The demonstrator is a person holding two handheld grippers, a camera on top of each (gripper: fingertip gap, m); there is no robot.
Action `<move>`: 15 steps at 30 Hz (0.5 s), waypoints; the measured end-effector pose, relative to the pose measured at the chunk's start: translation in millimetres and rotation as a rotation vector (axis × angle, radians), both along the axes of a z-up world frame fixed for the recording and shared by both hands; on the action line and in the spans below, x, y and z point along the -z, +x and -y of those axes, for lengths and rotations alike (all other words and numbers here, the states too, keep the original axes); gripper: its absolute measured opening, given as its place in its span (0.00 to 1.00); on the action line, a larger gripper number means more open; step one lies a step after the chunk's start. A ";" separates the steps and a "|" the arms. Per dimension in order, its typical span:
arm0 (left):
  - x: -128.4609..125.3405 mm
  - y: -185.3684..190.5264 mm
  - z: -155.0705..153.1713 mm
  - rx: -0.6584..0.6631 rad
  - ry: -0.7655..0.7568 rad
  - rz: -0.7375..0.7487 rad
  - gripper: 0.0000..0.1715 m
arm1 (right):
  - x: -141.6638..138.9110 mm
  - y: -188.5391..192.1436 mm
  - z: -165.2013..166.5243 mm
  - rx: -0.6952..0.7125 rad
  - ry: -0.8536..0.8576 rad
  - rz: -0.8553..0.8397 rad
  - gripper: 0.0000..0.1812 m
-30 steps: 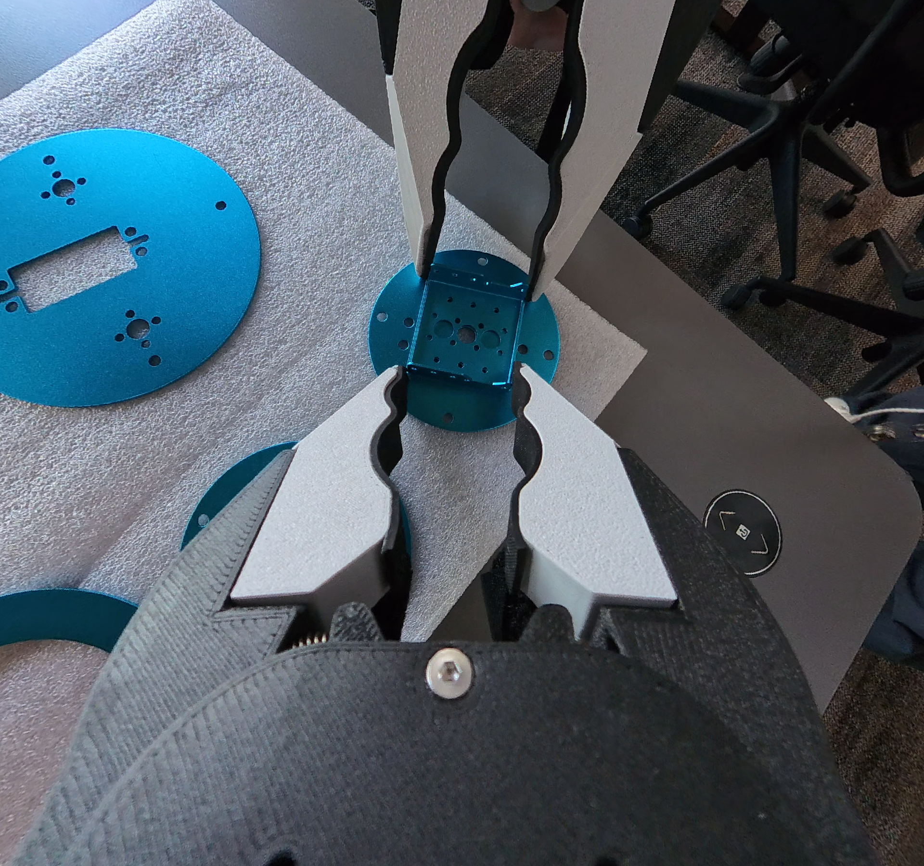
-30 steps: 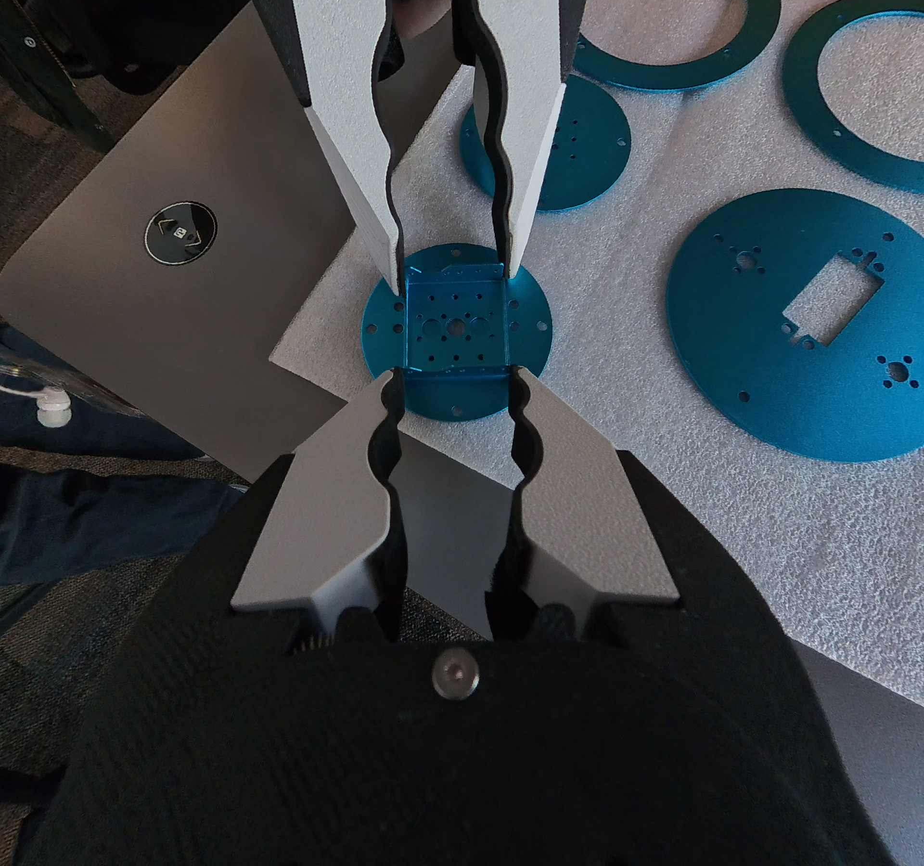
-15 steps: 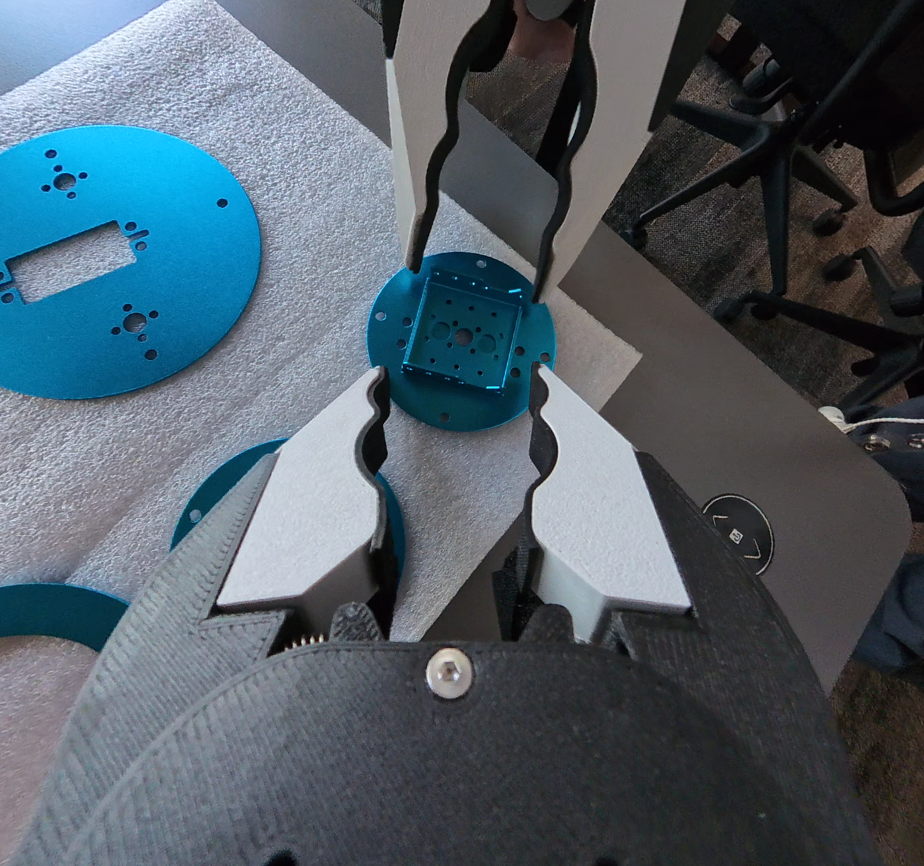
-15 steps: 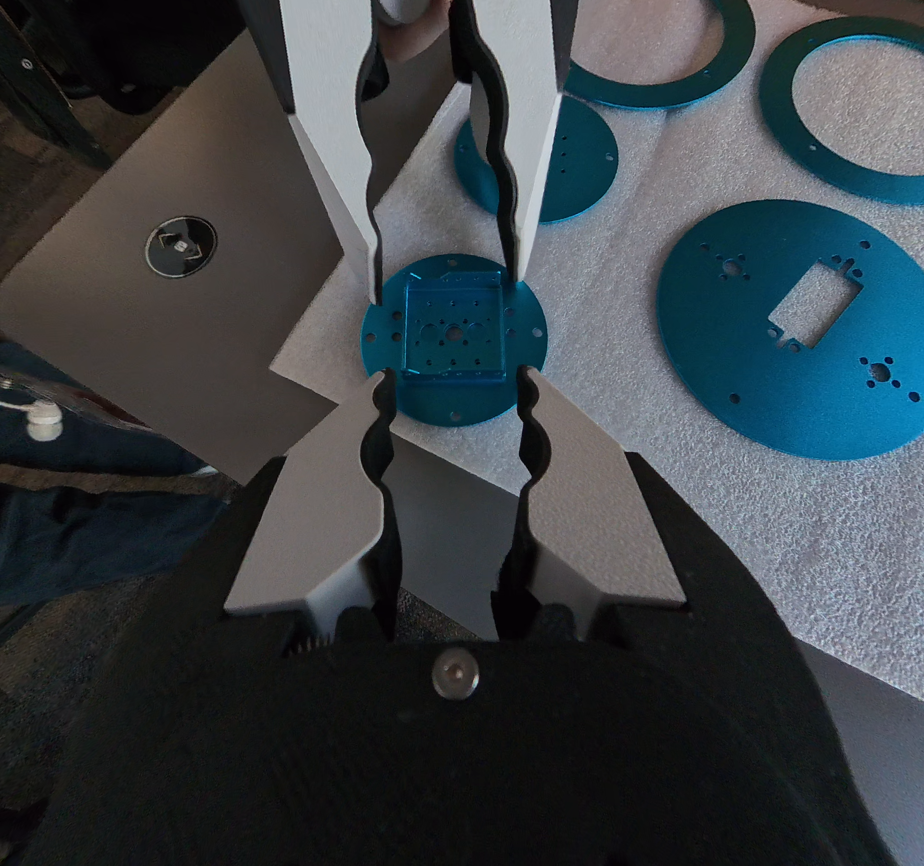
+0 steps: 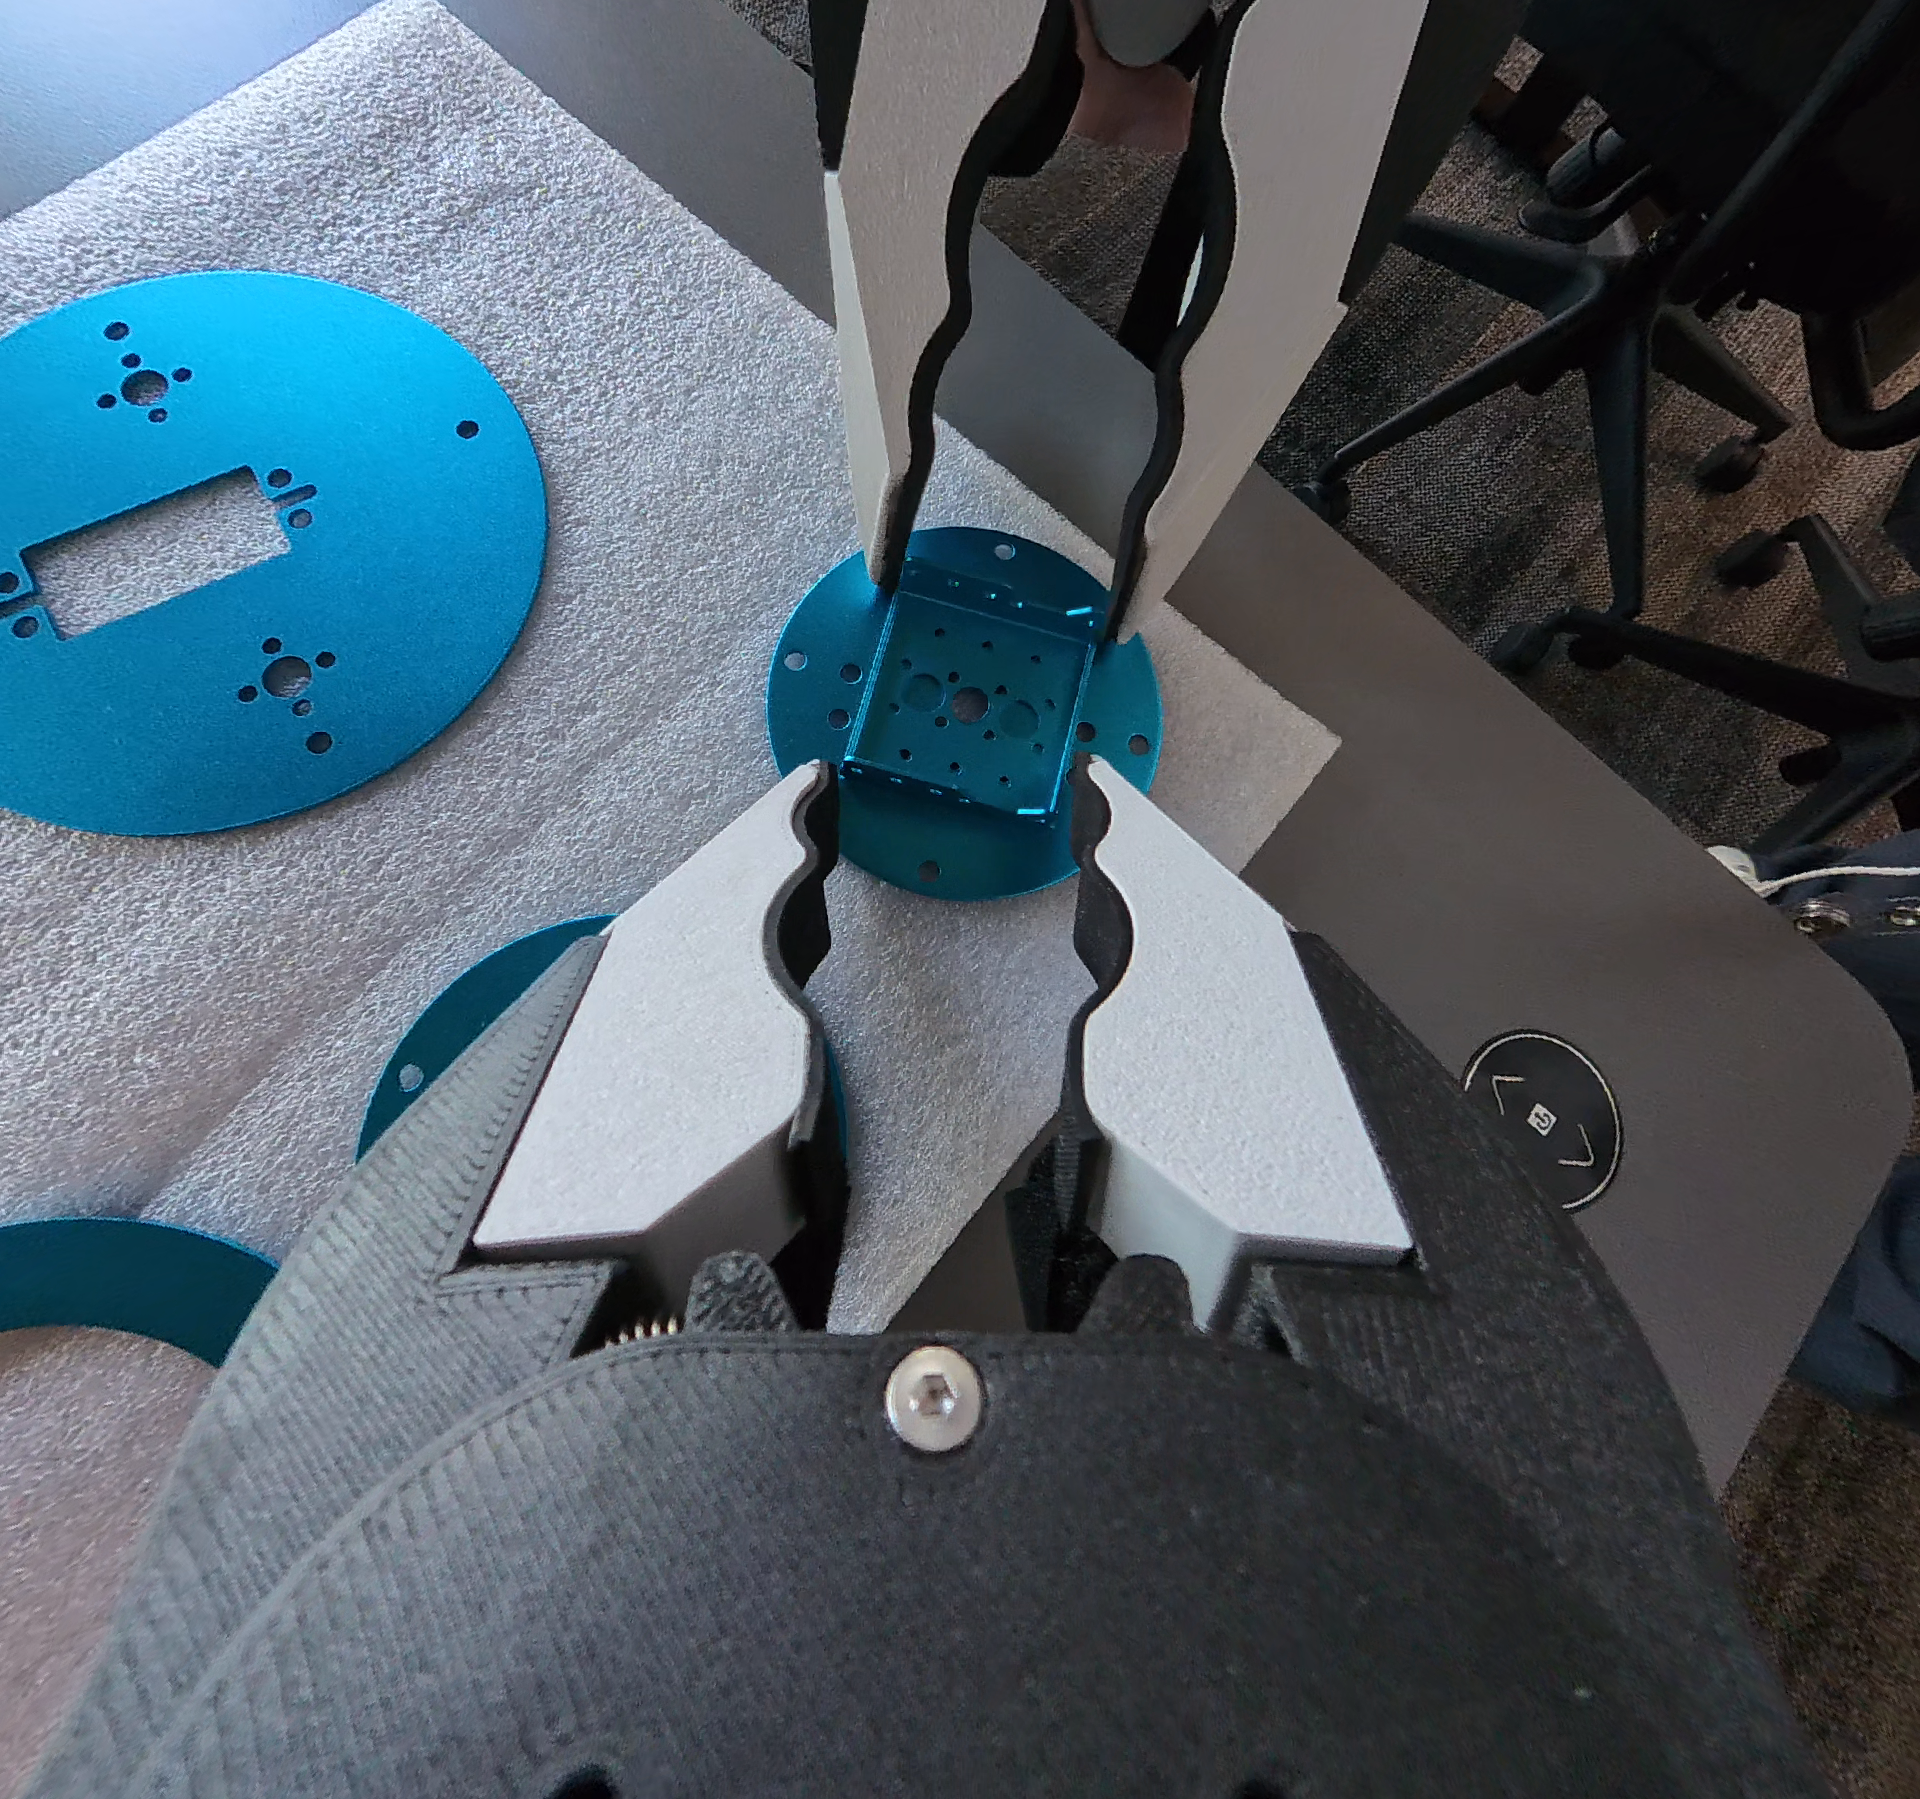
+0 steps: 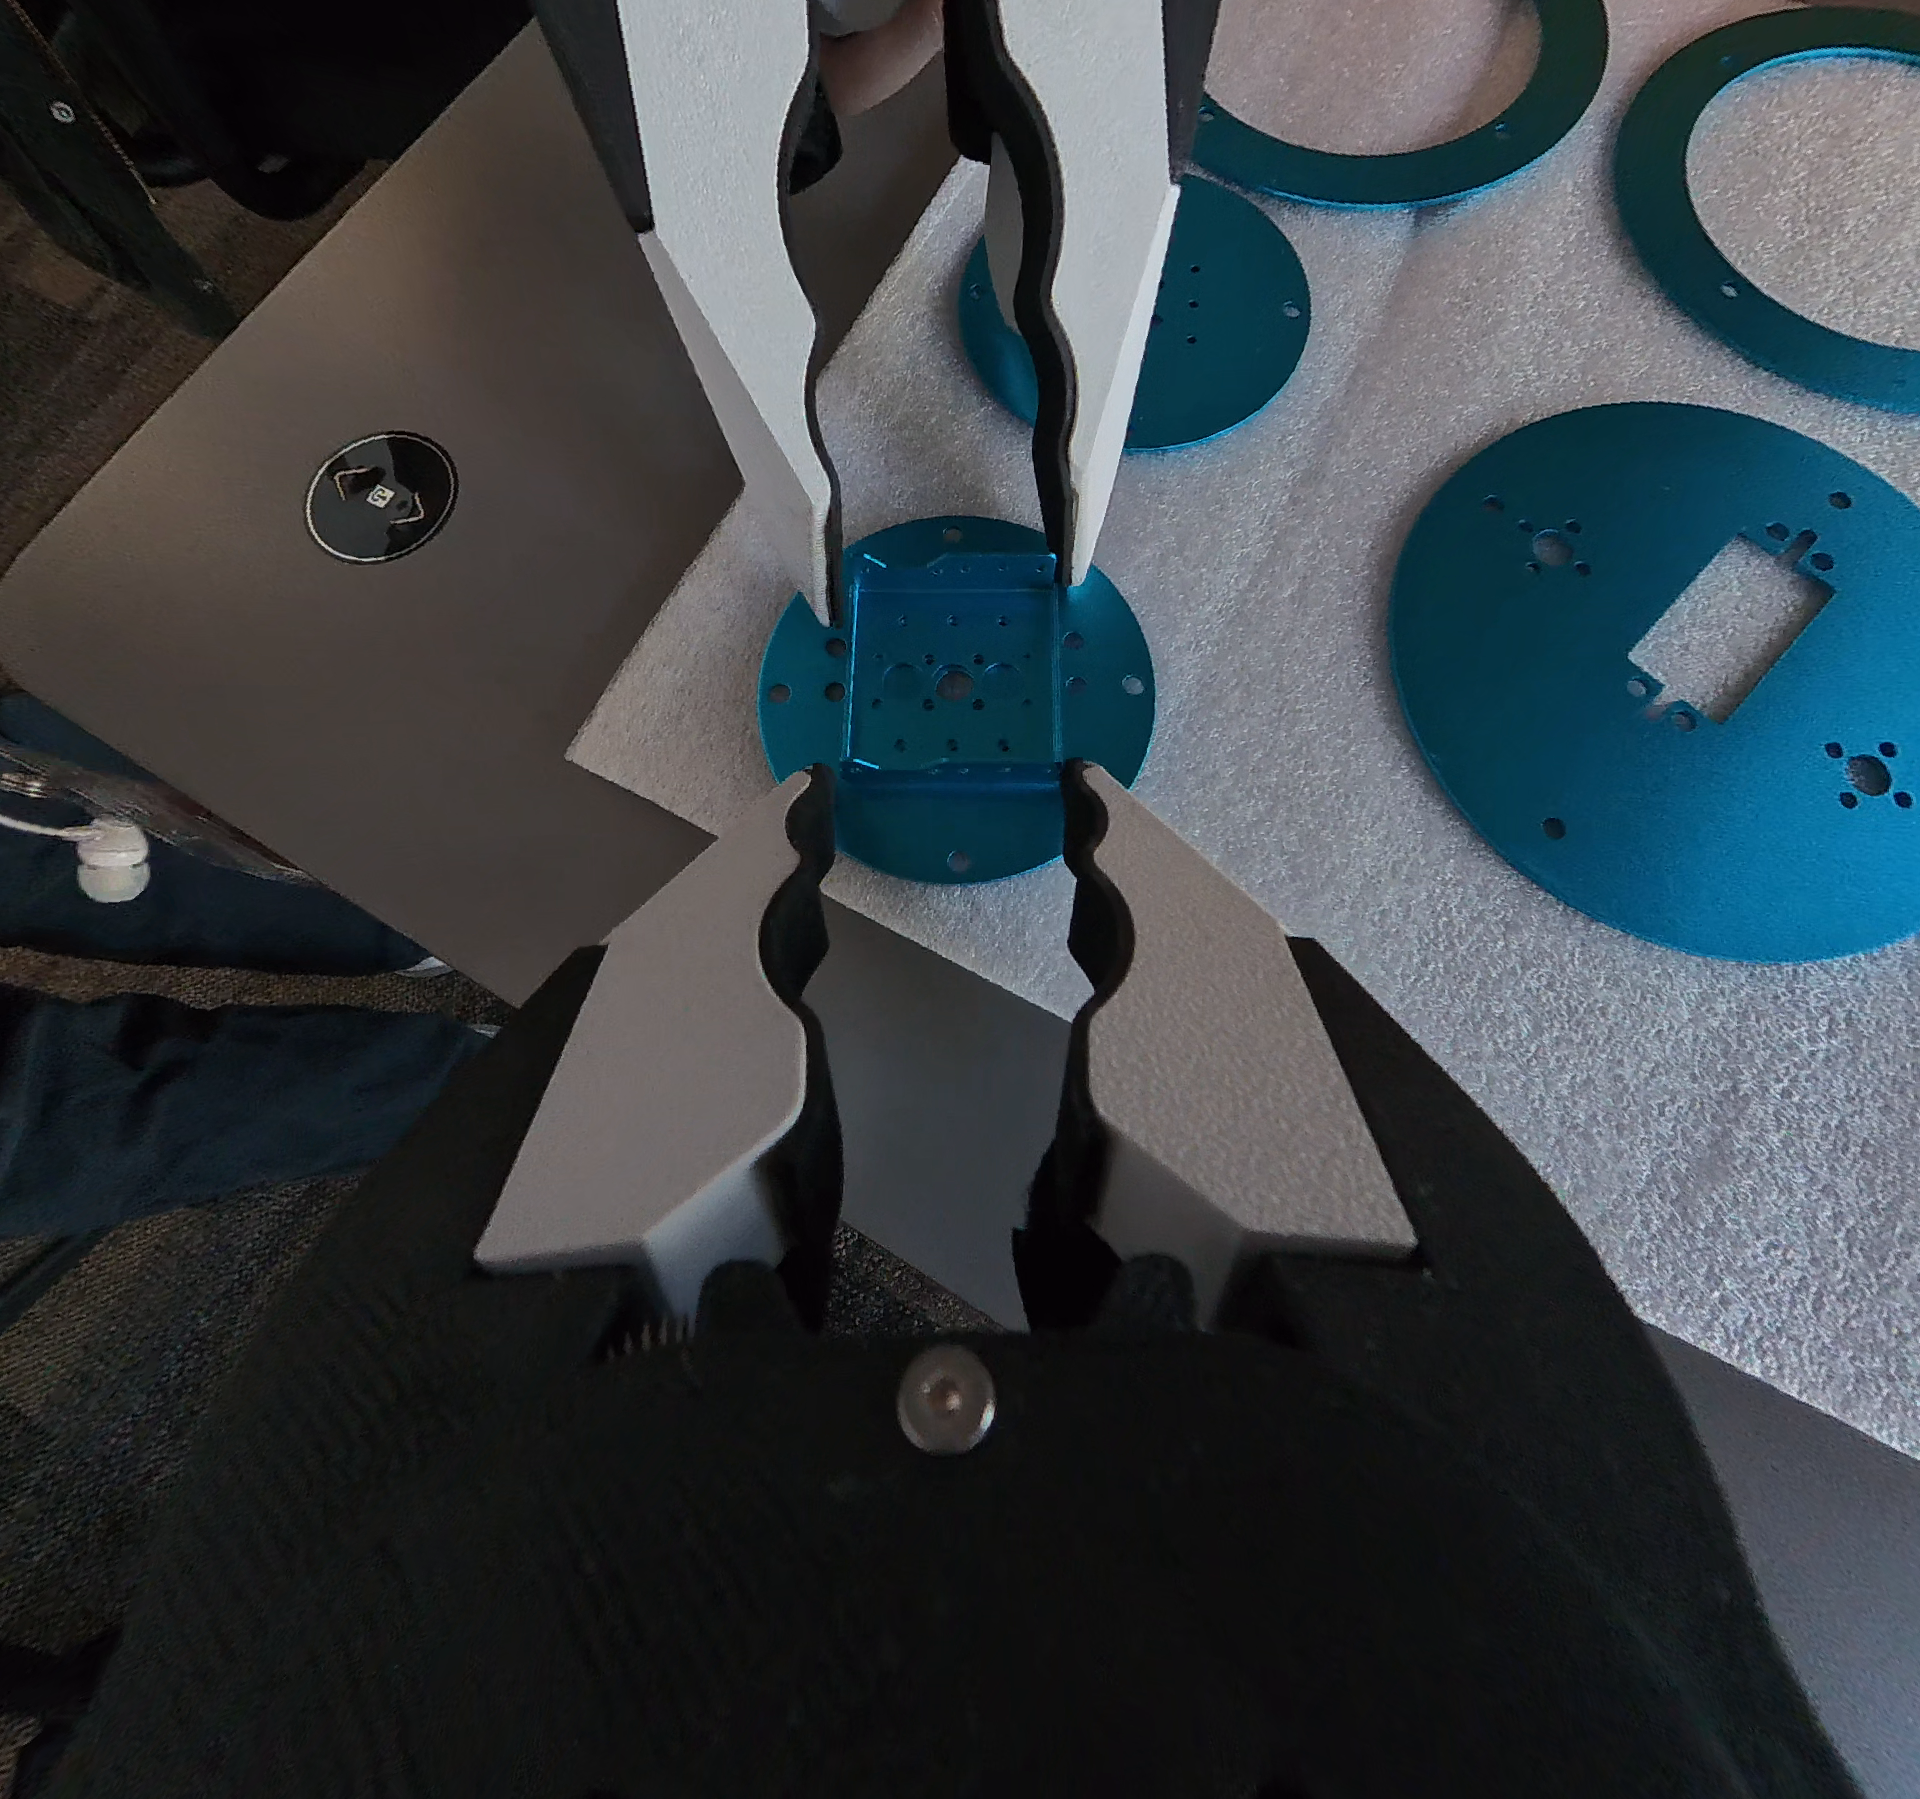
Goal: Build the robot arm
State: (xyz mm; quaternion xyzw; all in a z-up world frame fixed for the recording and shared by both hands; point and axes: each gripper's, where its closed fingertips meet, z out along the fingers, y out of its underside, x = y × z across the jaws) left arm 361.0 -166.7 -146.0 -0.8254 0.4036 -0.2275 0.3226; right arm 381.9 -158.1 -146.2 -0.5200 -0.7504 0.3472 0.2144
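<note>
A small blue square bracket (image 5: 971,710) with raised ends and several holes lies on a small blue disc (image 5: 935,876) at the corner of a white foam sheet (image 5: 520,191). My left gripper (image 5: 954,773) is closed in on the bracket's near end, with a fingertip at each corner. My right gripper (image 5: 1008,591) is closed in on the opposite end. In the right wrist view the right gripper (image 6: 943,778) flanks the near end of the bracket (image 6: 951,684) on the disc (image 6: 1107,762), and the left gripper (image 6: 949,586) flanks the far end.
On the foam sheet (image 6: 1351,1074) lie a large blue disc with a rectangular cutout (image 5: 395,554) (image 6: 1558,762), a second small disc (image 6: 1226,336) and two blue rings (image 6: 1392,186) (image 6: 1652,160). The grey table has a round black control panel (image 5: 1541,1121). Office chairs (image 5: 1662,347) stand beyond the table edge.
Half a second ago both grippers were opened wider and lifted off the bracket. Now both are back down with their fingertips closed in on its ends, as one second ago.
</note>
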 end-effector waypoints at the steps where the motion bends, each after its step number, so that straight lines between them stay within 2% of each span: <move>1: 0.0 -0.3 -0.3 -0.001 0.000 -0.001 0.25 | 0.2 0.1 -0.3 0.001 0.000 0.001 0.23; 15: 0.0 -1.8 1.0 0.010 0.005 -0.017 0.26 | 0.3 1.7 -3.2 0.004 -0.001 0.004 0.23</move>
